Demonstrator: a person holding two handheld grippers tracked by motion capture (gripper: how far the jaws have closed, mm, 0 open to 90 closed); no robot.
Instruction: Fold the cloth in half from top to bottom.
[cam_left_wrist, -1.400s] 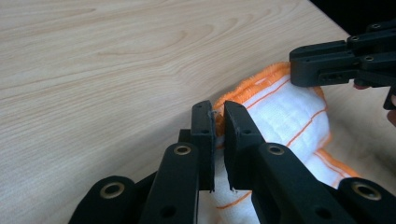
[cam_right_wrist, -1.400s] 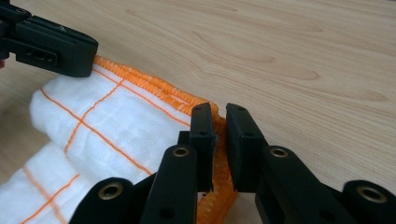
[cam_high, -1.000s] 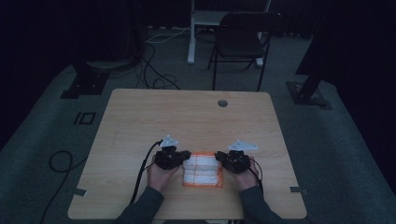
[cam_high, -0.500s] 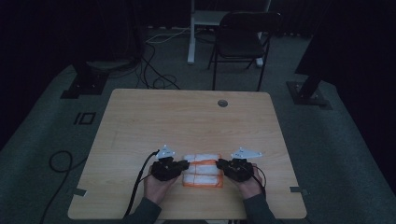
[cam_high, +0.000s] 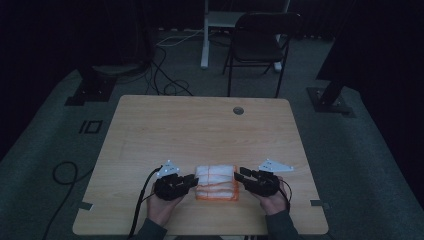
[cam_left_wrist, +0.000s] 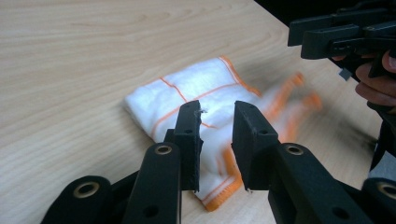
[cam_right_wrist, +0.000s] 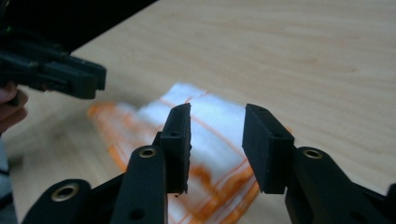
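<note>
A white cloth with orange stripes and hem (cam_high: 216, 182) lies folded on the wooden table (cam_high: 200, 130) near its front edge. My left gripper (cam_high: 192, 181) is at the cloth's left side and my right gripper (cam_high: 241, 175) at its right side. In the left gripper view the jaws (cam_left_wrist: 217, 116) stand apart above the cloth (cam_left_wrist: 187, 88), gripping nothing. The right gripper view shows the same: its jaws (cam_right_wrist: 217, 116) are parted over the cloth (cam_right_wrist: 205, 100). Both pairs of jaws have just been opening, with no cloth pinched between them. Each gripper view also shows the other gripper (cam_left_wrist: 345, 32) (cam_right_wrist: 51, 74) across the cloth.
A round cable hole (cam_high: 238, 110) sits near the table's far edge. Beyond the table stand a dark folding chair (cam_high: 260, 45) and a white post, with cables on the floor (cam_high: 170, 87). Stand bases rest on the floor at both sides.
Both hands have come a little toward the table's front edge beside the cloth. Both pairs of jaws have opened.
</note>
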